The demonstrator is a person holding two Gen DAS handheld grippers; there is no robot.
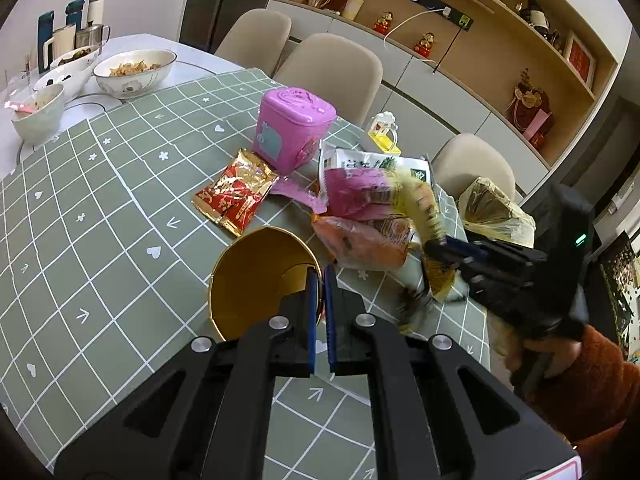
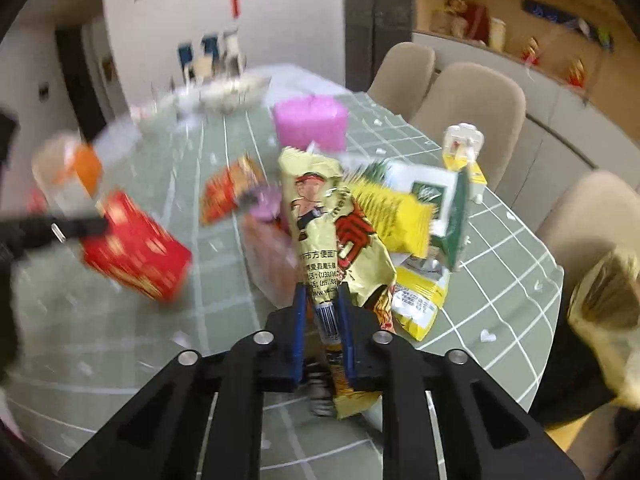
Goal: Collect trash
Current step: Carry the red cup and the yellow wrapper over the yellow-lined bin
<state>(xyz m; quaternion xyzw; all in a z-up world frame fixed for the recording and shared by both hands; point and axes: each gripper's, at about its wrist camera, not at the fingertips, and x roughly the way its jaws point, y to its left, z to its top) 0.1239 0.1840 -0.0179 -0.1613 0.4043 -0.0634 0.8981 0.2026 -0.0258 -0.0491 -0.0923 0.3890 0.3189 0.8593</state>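
The right gripper [image 2: 322,304] has its jaws clamped on the crinkled gold foil noodle wrapper [image 2: 320,216], long axis running away from them; left gripper [image 1: 320,280], jaws pinching the gold-lined paper cup [image 1: 256,276], tilted rim just left, over the worktop [image 1: 100,240]

It was a home dining room. Beige upholstered chairs [image 1: 332,72] ringed a surface [image 1: 100,208] under a green checked cloth, with bowls of food [image 1: 134,72] at its far end. Wooden wall shelves [image 1: 500,52] held red figurines [image 1: 425,45] and a wine bottle [image 1: 534,14].
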